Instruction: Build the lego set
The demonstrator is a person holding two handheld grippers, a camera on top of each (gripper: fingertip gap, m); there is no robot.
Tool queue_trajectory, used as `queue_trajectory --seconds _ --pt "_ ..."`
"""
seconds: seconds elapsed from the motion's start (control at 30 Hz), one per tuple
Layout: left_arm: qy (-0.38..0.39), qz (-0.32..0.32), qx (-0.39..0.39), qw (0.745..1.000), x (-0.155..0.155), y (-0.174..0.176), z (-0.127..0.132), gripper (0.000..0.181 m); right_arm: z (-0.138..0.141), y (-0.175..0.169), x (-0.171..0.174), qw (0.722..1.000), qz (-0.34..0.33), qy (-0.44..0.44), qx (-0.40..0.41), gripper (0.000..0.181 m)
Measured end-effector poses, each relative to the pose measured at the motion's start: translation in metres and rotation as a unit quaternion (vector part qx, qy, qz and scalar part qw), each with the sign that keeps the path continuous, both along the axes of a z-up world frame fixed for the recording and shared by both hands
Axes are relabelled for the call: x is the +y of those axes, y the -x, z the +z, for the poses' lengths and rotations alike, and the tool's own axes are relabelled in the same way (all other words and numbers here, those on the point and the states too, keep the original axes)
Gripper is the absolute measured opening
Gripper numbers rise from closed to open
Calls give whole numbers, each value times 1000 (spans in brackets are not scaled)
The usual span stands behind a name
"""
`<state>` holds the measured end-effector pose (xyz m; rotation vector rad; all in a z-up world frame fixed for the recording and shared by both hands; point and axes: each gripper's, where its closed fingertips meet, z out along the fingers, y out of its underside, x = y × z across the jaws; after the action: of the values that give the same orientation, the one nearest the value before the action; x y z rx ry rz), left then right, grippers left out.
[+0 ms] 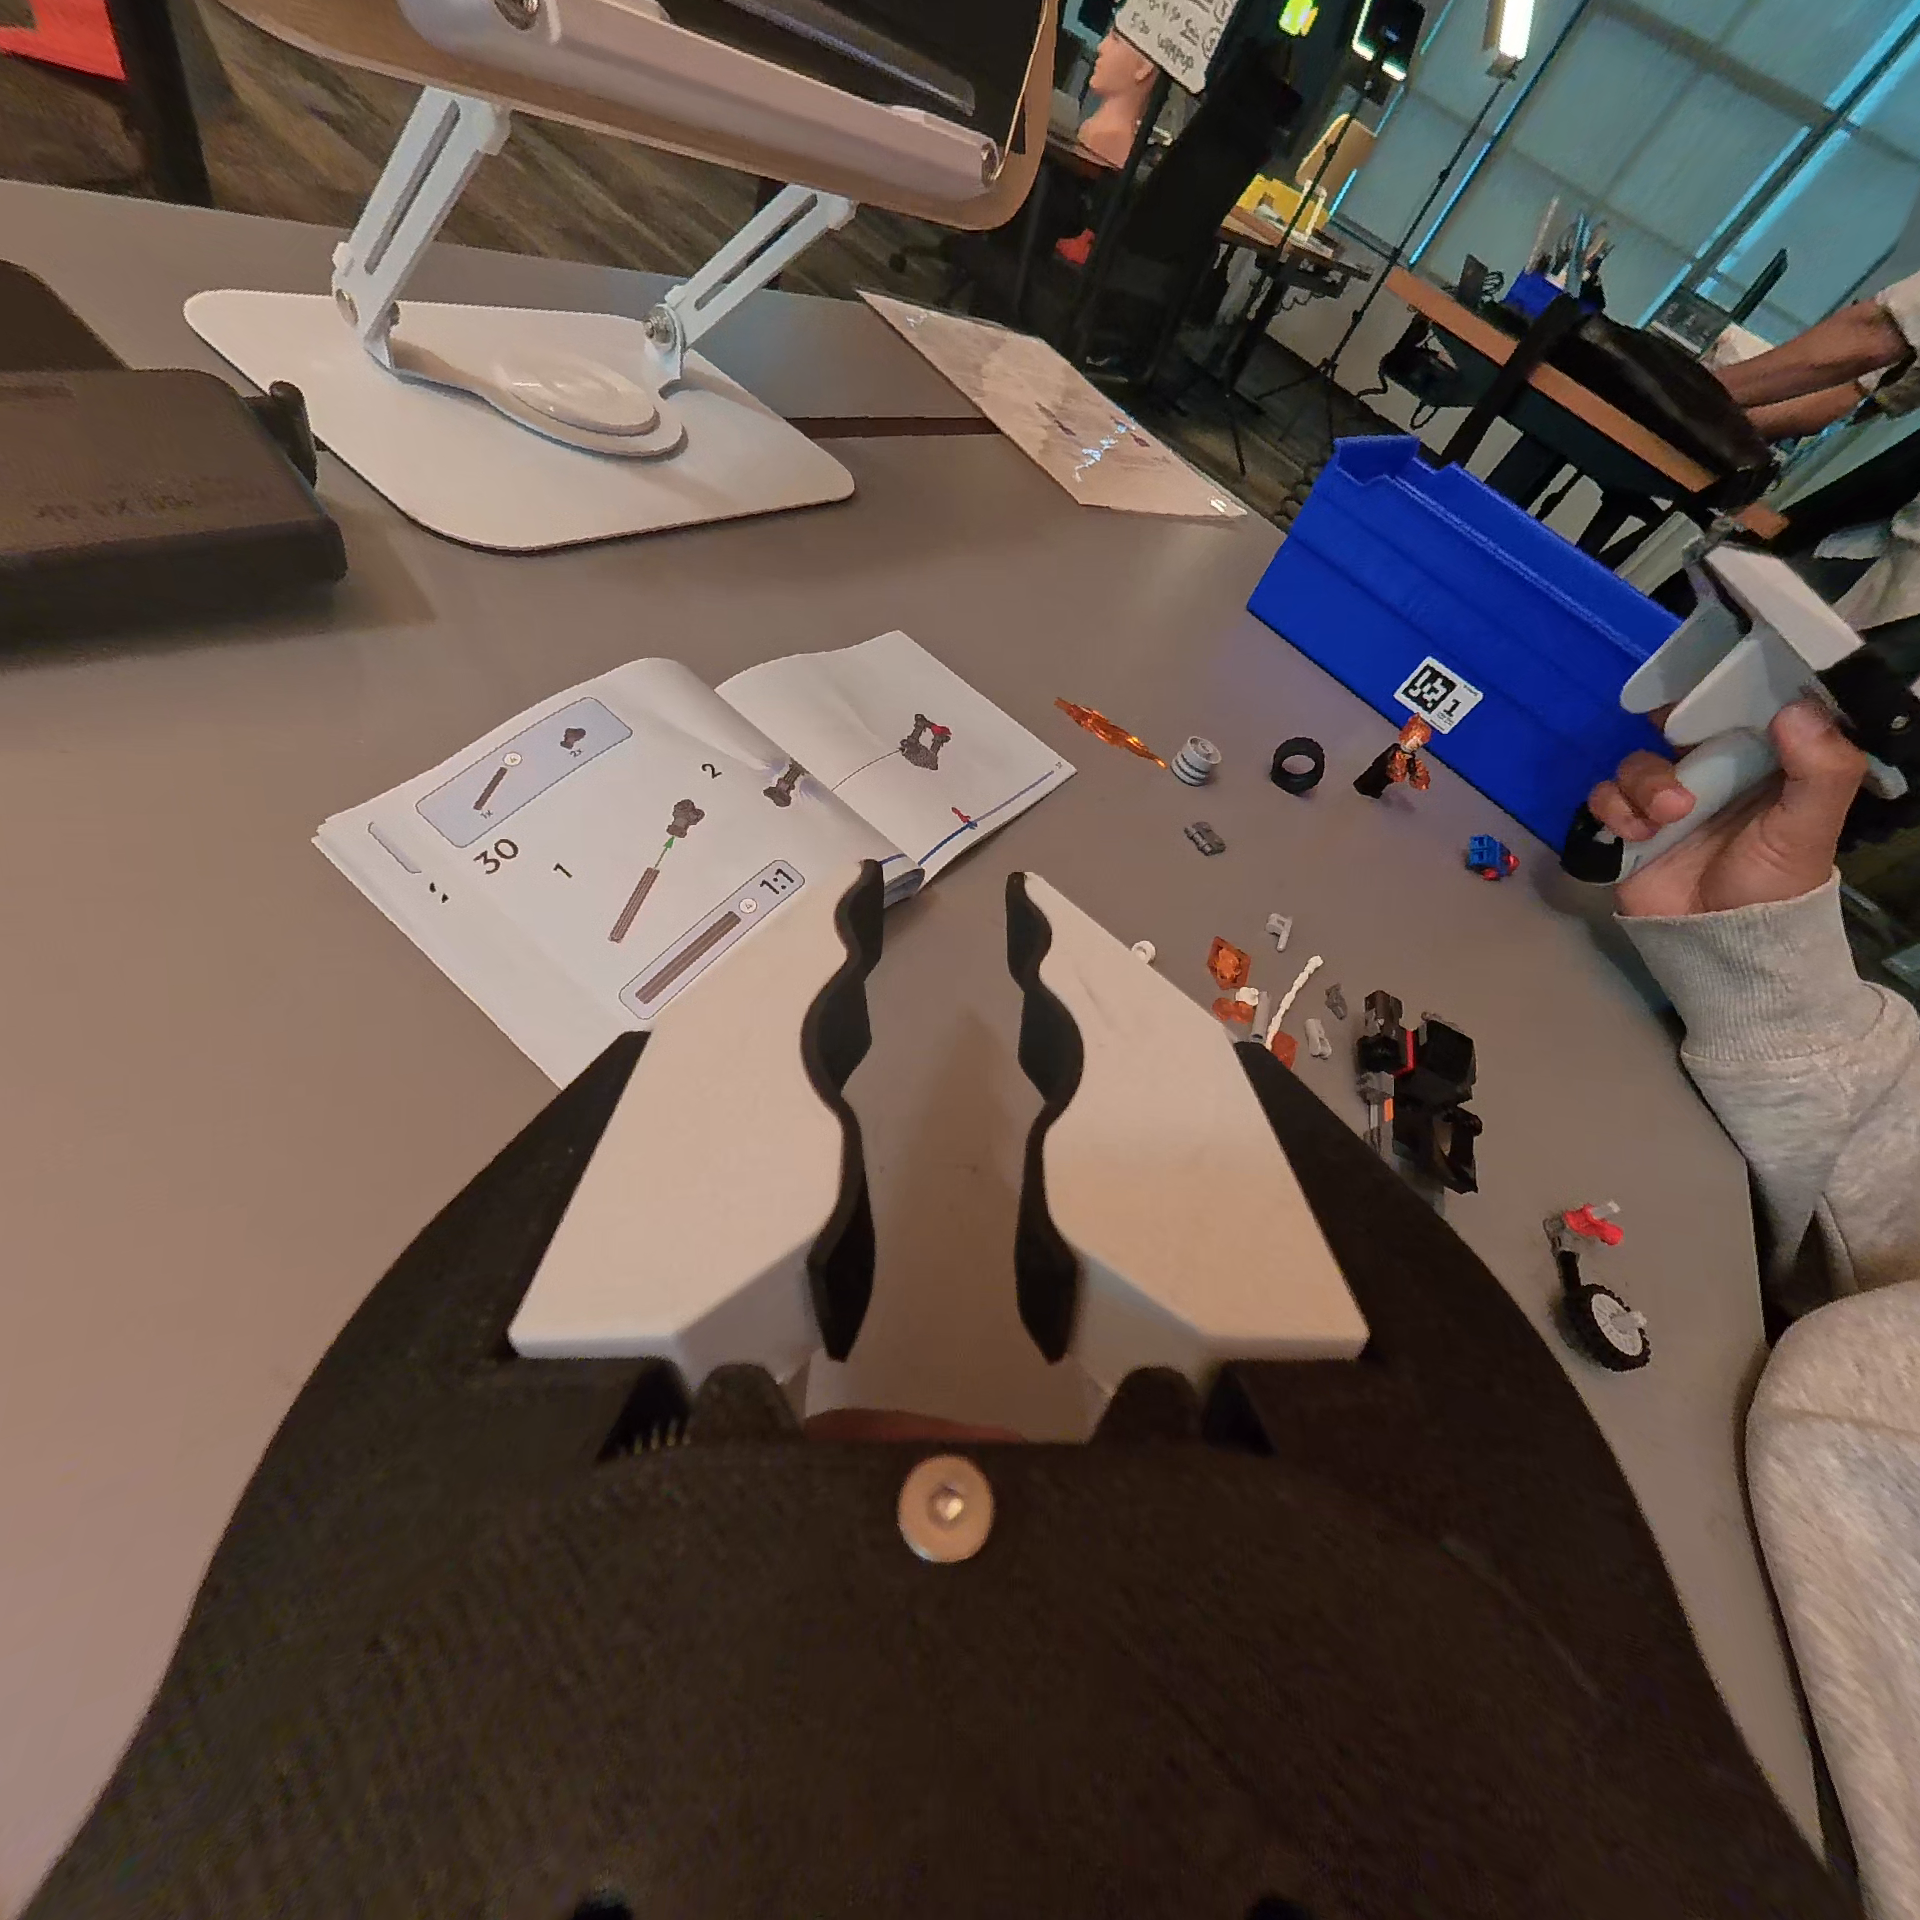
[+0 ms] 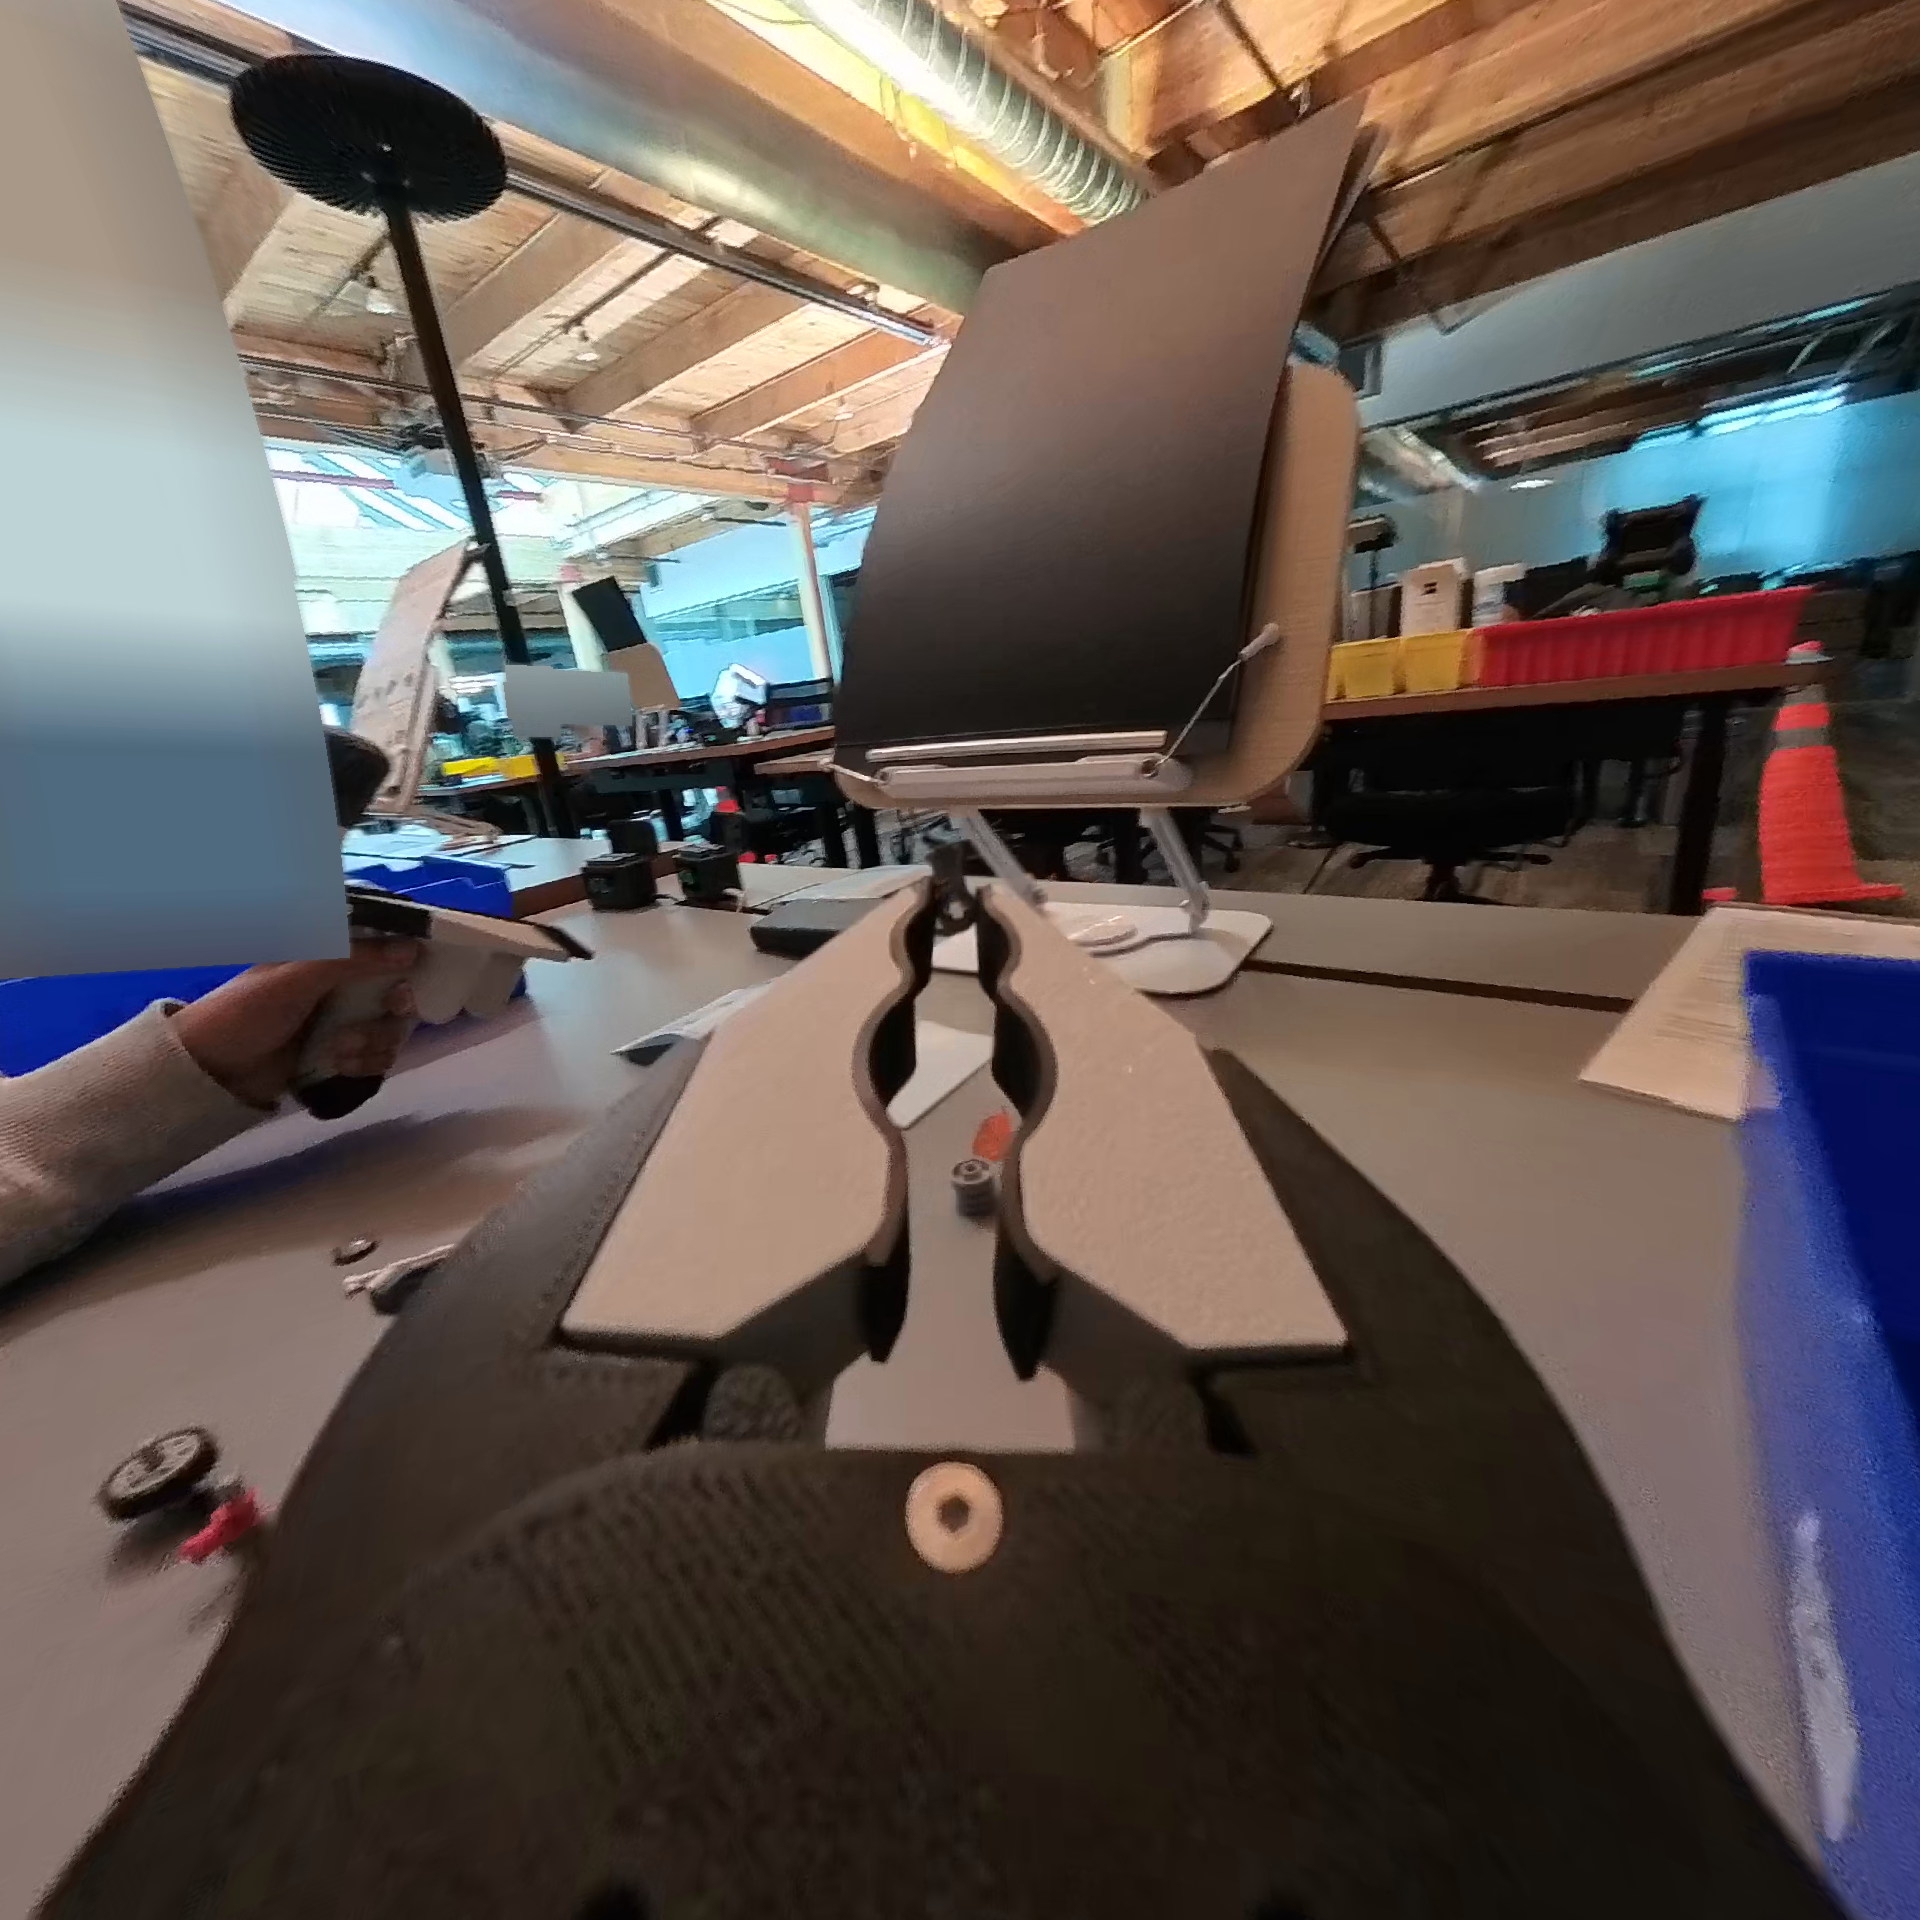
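My left gripper (image 1: 945,894) is open and empty, held above the grey table at the near edge of the open instruction booklet (image 1: 665,831). My right gripper (image 2: 949,906) is shut on a small dark lego piece (image 2: 948,883) at its tips, lifted above the table. To the right of the left gripper lie a black partial build (image 1: 1423,1091), a wheel with a red part (image 1: 1600,1309), a minifigure (image 1: 1403,758), a black tyre (image 1: 1297,766), a grey round piece (image 1: 1197,758), an orange flame piece (image 1: 1112,727) and several small loose parts (image 1: 1247,987).
A blue bin (image 1: 1455,623) stands at the right edge of the table and also shows in the right wrist view (image 2: 1829,1351). A white stand (image 1: 499,416) with a dark tablet (image 2: 1081,499) is at the back. A black case (image 1: 145,488) lies at the far left. A paper sheet (image 1: 1049,416) lies behind the bin. One gripper's finger ends stand about 35 cm off the other's. The black partial build (image 1: 1423,1091) is about 20 cm from my left fingertips.
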<state>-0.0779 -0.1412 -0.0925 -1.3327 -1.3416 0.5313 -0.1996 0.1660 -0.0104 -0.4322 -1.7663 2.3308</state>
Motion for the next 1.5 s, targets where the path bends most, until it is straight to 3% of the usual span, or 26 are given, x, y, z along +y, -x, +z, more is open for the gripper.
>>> queue_trajectory --seconds 0.37,1.5 --pt "0 -1 -1 1000 0 0 0 23 -7 -12 -17 986 129 30 -99 4" --pt "1 -2 -5 1000 0 0 -2 24 -3 -18 -13 991 119 21 -58 5"
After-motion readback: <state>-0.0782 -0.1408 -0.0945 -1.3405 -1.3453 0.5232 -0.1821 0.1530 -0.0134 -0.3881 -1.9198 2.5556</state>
